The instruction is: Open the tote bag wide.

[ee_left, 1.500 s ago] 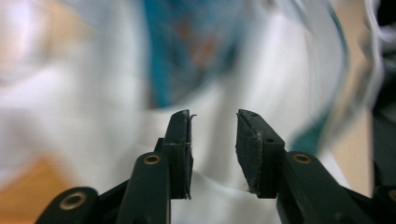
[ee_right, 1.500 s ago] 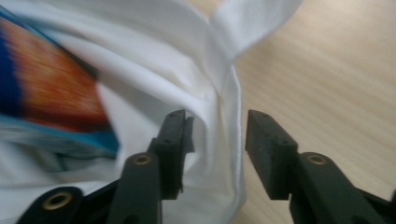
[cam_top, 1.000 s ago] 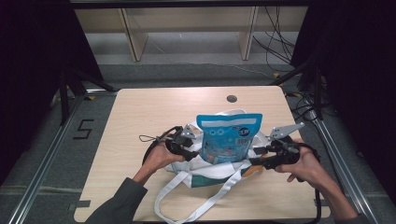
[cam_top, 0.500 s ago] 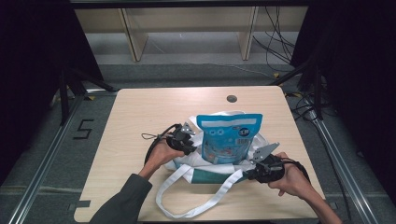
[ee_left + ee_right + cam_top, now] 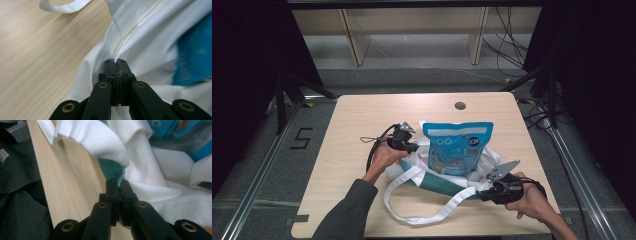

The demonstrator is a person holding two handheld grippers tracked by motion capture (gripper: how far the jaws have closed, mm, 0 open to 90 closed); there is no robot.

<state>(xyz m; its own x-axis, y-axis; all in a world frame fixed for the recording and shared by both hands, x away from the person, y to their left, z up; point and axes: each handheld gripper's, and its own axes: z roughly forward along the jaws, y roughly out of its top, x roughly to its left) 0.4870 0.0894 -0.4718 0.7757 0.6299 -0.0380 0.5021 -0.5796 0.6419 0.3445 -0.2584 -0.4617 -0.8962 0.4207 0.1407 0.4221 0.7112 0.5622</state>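
- Both hands have dropped lower onto the bag since the earlier frames; right hand has come down and toward the near table edge, left hand has shifted in against the bag's left side.
- Jaws of both grippers have just been closing, and cloth is now caught between each pair.
- Left gripper (image 5: 412,148) clenched on the white fabric of the tote bag (image 5: 432,172) at its left edge; in the left gripper view (image 5: 116,61) the jaws meet tight on a fold beside a seam.
- Right gripper (image 5: 482,194) clamped on the bag's near right corner; in the right gripper view (image 5: 117,182) the jaws pinch teal cloth with white cloth just beside it.
- Tote bag lies near the middle of the table (image 5: 362,120), slightly toward the near side, mouth gaping upward, teal part low at the front.
- Blue pouch (image 5: 458,147) stands upright in the bag, top half above the rim, print facing the camera.
- White strap (image 5: 417,216) loops out from the bag over the near tabletop, lying flat.
- Small dark round spot (image 5: 460,105) on the far part of the table, well apart from the bag.
- Left sleeve (image 5: 347,210) comes in from the bottom edge; right hand (image 5: 532,202) sits by the near right corner.
- Cable (image 5: 374,145) trails from the left gripper across the wood.
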